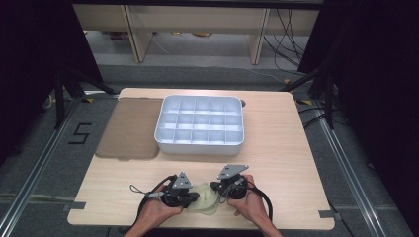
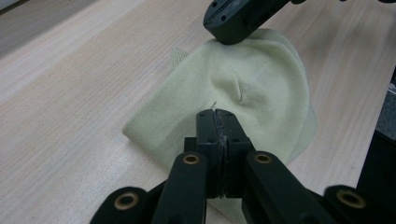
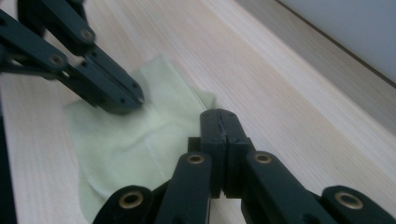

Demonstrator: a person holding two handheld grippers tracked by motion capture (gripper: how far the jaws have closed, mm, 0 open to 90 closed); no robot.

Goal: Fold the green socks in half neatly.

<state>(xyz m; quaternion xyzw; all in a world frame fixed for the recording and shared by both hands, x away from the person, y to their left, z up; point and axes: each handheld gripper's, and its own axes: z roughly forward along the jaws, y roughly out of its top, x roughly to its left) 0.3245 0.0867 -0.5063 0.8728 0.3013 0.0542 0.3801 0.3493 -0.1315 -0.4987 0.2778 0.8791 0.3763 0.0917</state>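
White compartment tray, seemingly empty

Soft overhead light falls evenly on the pale worktop, while the room around it sinks into near black. The white tray glows a little — no harsh glare. In both gripper views the near black tongs look soft, and the far wood grain blurs — shadows stay faint.
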